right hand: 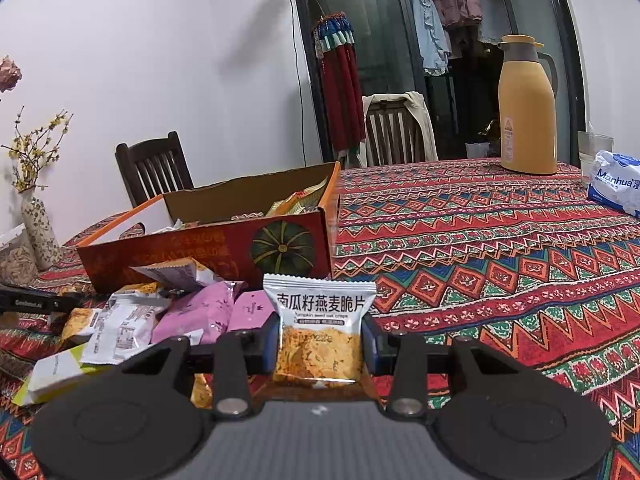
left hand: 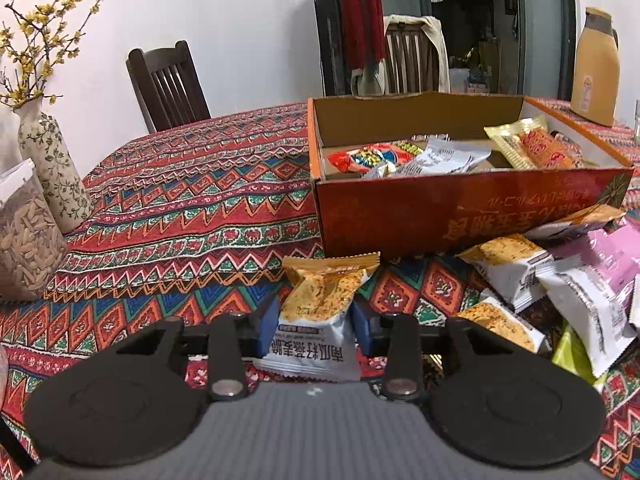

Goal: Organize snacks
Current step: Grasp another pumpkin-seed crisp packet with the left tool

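While each claw [left hand: 315,328] [right hand: 320,344] pinches an oat-crisp packet [left hand: 320,316] [right hand: 319,332], both packets stand upright.

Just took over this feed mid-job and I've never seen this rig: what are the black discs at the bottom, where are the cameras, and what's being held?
Each picture comes from a camera on a hand-held two-finger gripper; the black discs are its body. In the left view, the left gripper pinches an oat crisp packet. In the right view, the right gripper is shut on another oat crisp packet. More snacks lie loose on the patterned tablecloth beside an open orange box that already holds a few.
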`<state>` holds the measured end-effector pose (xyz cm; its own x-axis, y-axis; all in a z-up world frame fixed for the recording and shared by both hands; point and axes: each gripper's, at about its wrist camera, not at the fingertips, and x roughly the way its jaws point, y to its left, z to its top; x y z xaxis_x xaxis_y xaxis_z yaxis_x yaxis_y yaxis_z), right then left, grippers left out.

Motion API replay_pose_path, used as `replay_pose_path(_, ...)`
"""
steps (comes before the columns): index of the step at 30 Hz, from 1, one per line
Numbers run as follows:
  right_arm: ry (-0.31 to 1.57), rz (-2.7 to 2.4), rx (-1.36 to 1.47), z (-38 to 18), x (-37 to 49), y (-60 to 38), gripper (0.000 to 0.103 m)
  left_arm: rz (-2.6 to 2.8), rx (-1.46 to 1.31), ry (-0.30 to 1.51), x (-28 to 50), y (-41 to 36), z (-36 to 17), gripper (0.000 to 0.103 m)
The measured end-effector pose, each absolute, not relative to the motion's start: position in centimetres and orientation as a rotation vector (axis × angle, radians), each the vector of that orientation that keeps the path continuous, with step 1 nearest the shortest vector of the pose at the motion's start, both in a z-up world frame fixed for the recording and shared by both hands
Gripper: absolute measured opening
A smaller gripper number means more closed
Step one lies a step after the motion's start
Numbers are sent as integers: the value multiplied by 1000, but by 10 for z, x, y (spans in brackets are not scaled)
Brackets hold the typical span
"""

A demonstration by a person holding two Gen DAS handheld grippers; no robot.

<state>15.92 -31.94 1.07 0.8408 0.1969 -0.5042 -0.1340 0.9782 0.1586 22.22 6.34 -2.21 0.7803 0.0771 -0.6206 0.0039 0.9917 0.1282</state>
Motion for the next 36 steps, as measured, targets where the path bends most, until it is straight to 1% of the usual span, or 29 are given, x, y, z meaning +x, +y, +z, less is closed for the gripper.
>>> replay_pose_path(3, 545, 176, 118, 11, 159, -319, 39, 38, 118, 653, 217, 63, -17, 34)
replay_pose_path(6, 547, 175, 118, 10, 159, -318, 39, 29, 110, 633, 212, 61, -11, 26)
replay_pose_path(13, 540, 172, 117, 11, 157, -320, 39, 22, 87, 632, 209, 62, -10, 26)
replay_pose_path(15, 538, 171, 116, 11, 157, -320, 39, 22, 86, 639, 210, 62, -11, 30)
replay_pose_path(17, 537, 171, 115, 11, 156, -321, 39, 28, 88, 649, 214, 63, -13, 46)
replay_pose_path(21, 536, 171, 116, 11, 156, -322, 39, 30, 87, 668, 222, 63, -17, 56)
replay_pose_path(23, 537, 172, 115, 11, 156, -322, 39, 36, 91, 680, 227, 62, -21, 65)
replay_pose_path(24, 536, 172, 116, 11, 156, -322, 39, 37, 90, 687, 229, 62, -23, 66)
replay_pose_path(28, 537, 172, 116, 11, 156, -322, 39, 39, 82, 727, 239, 62, -31, 64)
replay_pose_path(30, 537, 172, 116, 11, 156, -322, 39, 32, 74, 740, 239, 63, -34, 58)
replay_pose_path(32, 536, 172, 116, 11, 156, -321, 39, 24, 73, 738, 238, 63, -33, 44)
replay_pose_path(36, 536, 171, 116, 11, 156, -321, 39, 27, 85, 721, 233, 60, -32, 40)
